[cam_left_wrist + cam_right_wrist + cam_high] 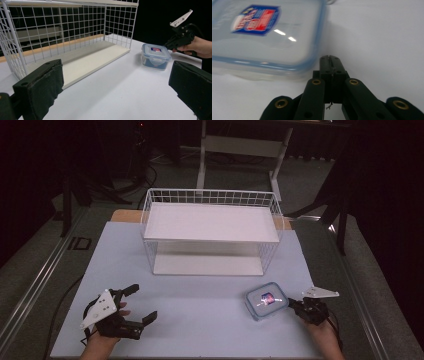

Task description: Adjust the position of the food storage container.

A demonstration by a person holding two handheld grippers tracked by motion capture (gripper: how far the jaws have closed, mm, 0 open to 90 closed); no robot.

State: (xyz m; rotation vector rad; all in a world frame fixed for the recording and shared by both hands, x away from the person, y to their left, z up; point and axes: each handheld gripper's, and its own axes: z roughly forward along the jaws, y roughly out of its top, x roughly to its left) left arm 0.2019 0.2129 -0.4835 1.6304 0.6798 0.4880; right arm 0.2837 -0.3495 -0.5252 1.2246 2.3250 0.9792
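Note:
A clear plastic food container [266, 300] with a blue-rimmed lid and a red and blue label sits on the table at the front right. My right gripper [291, 303] is shut, and its tips sit low at the container's right edge. In the right gripper view the pressed-together jaws [329, 59] lie just beside the container's rim [287, 66], with nothing seen between them. My left gripper [142, 303] rests at the front left, open and empty. The left gripper view looks between its wide-apart jaws [116, 92] at the container [155, 56] and the right gripper [167, 46] farther off.
A white wire rack [210, 227] with a solid top shelf and a bottom board stands at the back middle of the pale table mat [200, 320]; it looms close in the left gripper view [62, 37]. A desk frame [240, 150] stands on the floor beyond.

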